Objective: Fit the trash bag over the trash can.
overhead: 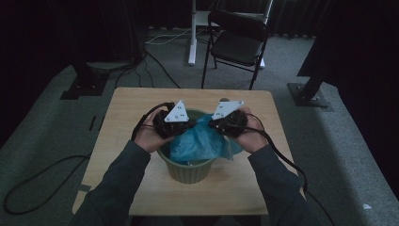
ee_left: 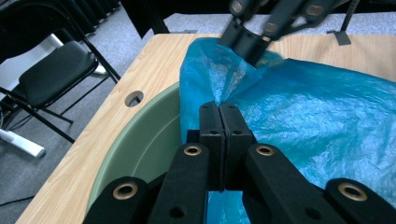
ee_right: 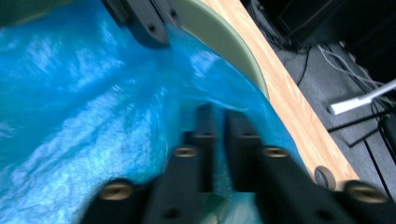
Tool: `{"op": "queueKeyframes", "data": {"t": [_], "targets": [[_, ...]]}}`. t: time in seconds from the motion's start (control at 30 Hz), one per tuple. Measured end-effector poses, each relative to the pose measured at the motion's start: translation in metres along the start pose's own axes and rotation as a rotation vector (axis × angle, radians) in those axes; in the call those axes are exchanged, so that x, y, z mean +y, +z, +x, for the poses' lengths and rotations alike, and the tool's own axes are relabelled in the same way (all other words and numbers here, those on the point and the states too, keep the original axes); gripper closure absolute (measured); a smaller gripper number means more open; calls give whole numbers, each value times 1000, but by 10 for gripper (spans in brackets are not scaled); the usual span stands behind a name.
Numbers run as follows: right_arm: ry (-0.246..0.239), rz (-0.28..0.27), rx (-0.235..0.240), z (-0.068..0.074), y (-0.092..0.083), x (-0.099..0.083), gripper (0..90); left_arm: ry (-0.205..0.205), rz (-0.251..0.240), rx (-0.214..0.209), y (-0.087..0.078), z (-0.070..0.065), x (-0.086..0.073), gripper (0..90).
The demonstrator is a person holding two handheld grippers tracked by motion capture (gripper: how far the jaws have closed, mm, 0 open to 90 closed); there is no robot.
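**Bag pinched at both sides over the bin**

We hold the bag (overhead: pixel 202 143) in the green bin (overhead: pixel 188 172) mid-table. Our left gripper (ee_left: pixel 219 109) clamps its near-left edge, jaws pressed together on film. Farther right, our right gripper (ee_right: pixel 217 116), blurred, seems shut on the opposite edge; the rim (ee_right: pixel 233 46) lies just beyond.

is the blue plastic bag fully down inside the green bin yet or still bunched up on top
Still bunched on top. The blue bag mounds above the green bin, with the left gripper and right gripper both shut on its film.
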State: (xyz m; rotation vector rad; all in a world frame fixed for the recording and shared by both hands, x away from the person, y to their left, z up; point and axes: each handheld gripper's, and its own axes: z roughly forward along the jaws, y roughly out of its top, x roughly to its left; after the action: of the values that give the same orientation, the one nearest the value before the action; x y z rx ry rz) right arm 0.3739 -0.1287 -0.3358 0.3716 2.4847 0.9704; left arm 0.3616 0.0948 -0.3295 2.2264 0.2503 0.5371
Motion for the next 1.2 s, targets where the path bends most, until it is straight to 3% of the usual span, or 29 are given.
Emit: {"op": "queueKeyframes", "data": {"t": [0.2, 0.43, 0.47, 0.6, 0.87, 1.03, 1.17, 1.2], "targets": [[17, 4, -13, -4, -7, -3, 900, -22, -9, 30, -9, 4, -6, 893], [24, -6, -14, -7, -13, -8, 900, -39, -12, 26, -12, 6, -12, 893], [16, -26, -5, -5, -12, -6, 812, -35, -14, 24, -11, 6, -12, 893], [-7, -51, 1, 1, -6, -3, 737, -29, -17, 19, -11, 5, -10, 893], [-20, -58, -10, 5, -7, 0, 737, -30, -18, 25, -11, 5, -9, 892], [-27, -40, 41, 6, -10, -5, 857, -38, -21, 29, -11, 6, -9, 893], [-33, -22, 41, 8, -5, -5, 843, -37, -22, 29, -10, 5, -8, 892], [-22, -26, 20, 9, -2, -4, 781, -32, -18, 26, -9, 5, -7, 892]]}}
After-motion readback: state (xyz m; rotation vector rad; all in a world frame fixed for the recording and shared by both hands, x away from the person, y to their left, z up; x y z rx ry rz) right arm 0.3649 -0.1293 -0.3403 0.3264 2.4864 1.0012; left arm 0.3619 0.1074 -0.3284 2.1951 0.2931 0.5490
